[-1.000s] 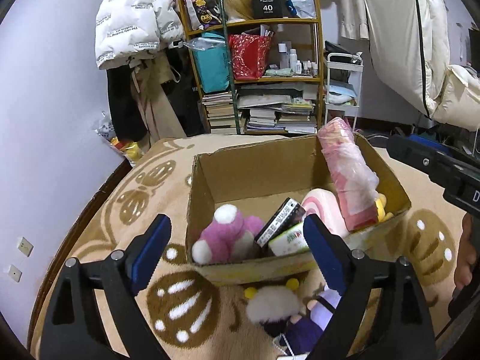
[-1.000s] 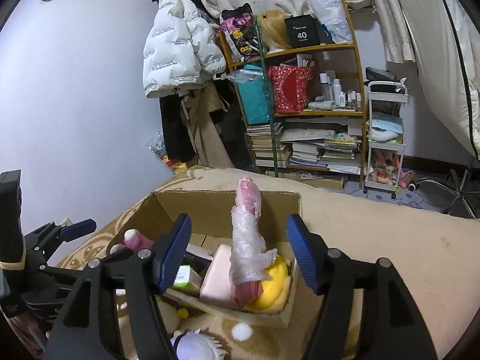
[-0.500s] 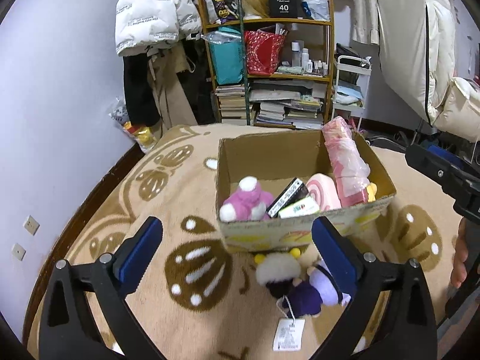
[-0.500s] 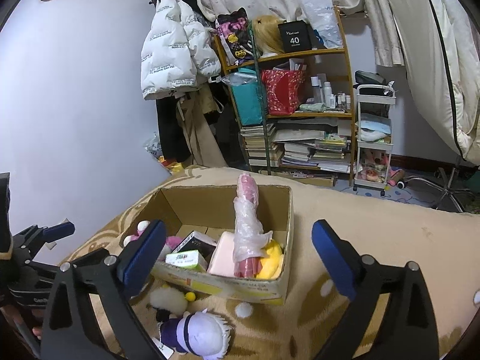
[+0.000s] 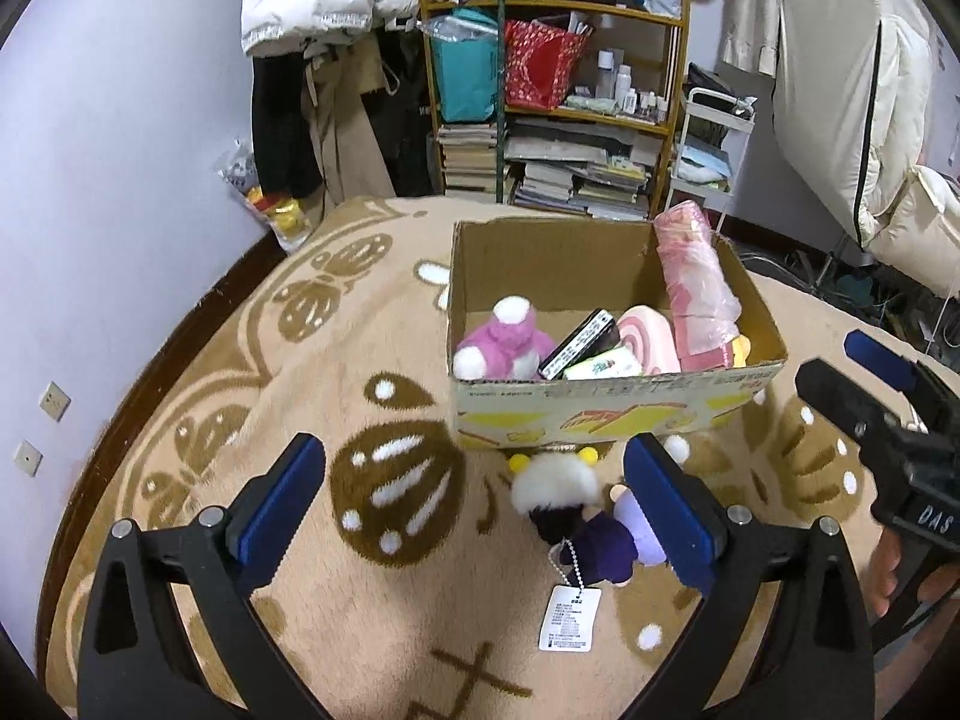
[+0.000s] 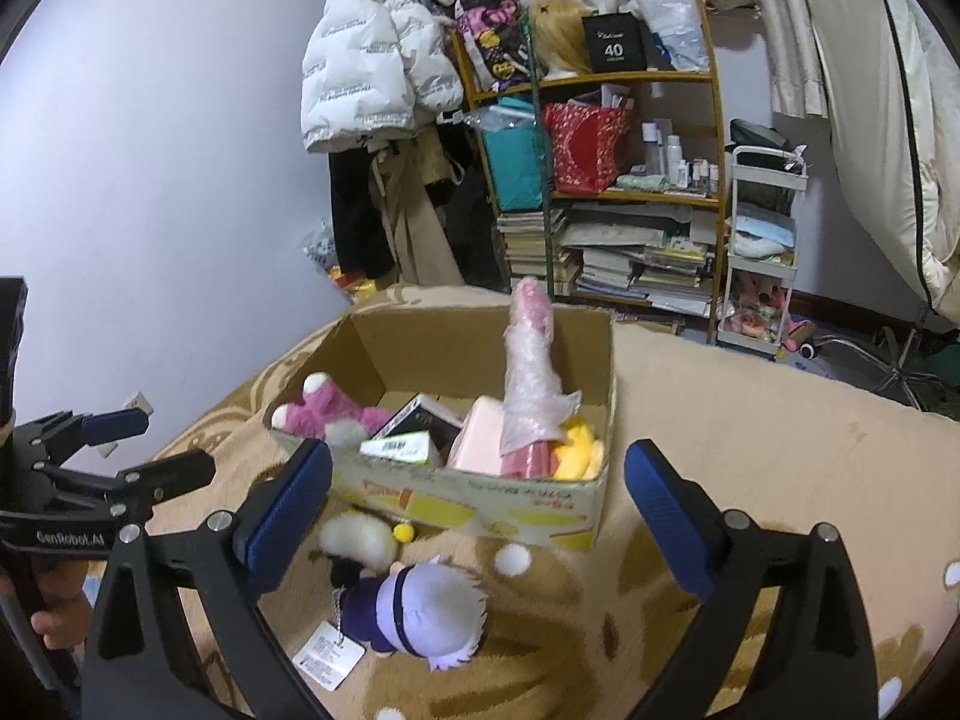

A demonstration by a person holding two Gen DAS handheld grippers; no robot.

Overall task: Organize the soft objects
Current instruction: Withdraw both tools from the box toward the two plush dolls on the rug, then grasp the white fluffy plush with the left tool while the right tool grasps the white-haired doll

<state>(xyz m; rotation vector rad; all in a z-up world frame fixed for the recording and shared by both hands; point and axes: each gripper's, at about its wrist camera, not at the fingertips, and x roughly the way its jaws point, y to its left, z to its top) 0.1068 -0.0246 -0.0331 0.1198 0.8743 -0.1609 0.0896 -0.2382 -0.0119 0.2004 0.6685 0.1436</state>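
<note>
Both sets of tongs hang wide open over the beige blanket with brown patterns [image 5: 372,360], nothing between either pair of blue pads. The left tongs [image 5: 474,510] point down at the bedding; the right tongs [image 6: 477,510] frame the open brown cardboard box [image 6: 480,504] from a shallower angle.

Inside the box, the pink-and-white plush toy [image 5: 501,342] lies at the left end. Next to it a black-and-white flat carton [image 5: 579,342] leans against a small green-and-white packet [image 5: 603,367]. Then comes a pink swirl roll cushion [image 5: 645,339], and a tall pink bundle in clear plastic wrap [image 5: 690,282] stands up against the right wall, rising above the rim. A yellow plush [image 6: 579,450] peeks out at that corner.

Outside, just in front of the box, the small doll in dark purple clothes with pale lilac hair [image 6: 420,612] lies on the blanket, a fluffy white pom-pom [image 5: 555,483] beside its head and a white paper tag [image 5: 570,618] trailing on a bead chain.
</note>
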